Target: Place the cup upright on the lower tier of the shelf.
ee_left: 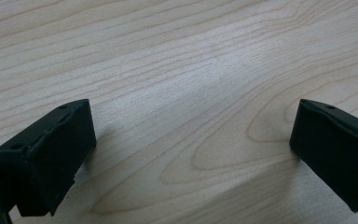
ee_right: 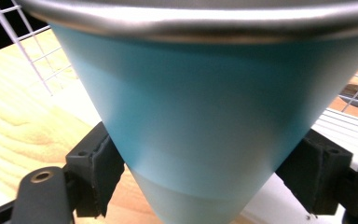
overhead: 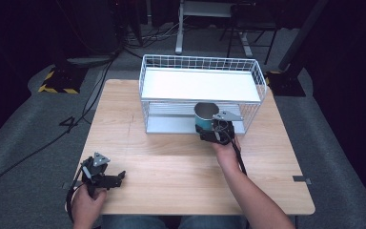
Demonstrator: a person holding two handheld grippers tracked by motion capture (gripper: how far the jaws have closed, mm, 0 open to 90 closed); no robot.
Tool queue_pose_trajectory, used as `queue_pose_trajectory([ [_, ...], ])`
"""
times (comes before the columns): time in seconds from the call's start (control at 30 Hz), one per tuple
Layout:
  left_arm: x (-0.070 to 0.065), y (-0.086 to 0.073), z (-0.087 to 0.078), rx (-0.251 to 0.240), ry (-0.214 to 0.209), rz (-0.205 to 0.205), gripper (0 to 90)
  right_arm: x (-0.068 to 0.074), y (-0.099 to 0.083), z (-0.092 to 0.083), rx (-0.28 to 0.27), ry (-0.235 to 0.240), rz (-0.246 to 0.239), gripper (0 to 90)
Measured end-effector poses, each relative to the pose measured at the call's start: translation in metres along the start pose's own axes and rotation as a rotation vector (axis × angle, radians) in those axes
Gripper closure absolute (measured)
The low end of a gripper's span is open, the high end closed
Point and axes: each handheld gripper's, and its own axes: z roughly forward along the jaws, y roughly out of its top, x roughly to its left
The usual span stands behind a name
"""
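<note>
Bright overhead light on table, dark surroundings, soft shadows, close-up blur

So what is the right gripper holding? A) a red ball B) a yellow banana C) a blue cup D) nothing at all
C: the right gripper has its jaws shut on the sides of the blue cup, in front of the white wire rack.

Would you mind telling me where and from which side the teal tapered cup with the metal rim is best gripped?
Grip the teal tapered cup with the metal rim across its lower wall, coming level from the person's side. It stands upright before the white wire rack, and its taper narrows downward, so the right tool spans it there, as its closed jaws now do.
</note>
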Motion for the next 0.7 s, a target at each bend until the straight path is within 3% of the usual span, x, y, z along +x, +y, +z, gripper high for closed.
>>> queue_pose_trajectory([
  [0.37, 0.000, 0.000, 0.000, -0.001, -0.001, 0.000, 0.6, 0.001, 0.004, 0.026, -0.020, -0.033, -0.042, 21.8],
  [0.7, 0.000, 0.000, 0.000, 0.000, -0.002, 0.000, 0.6, 0.005, 0.001, 0.051, -0.023, -0.044, -0.022, 21.7],
])
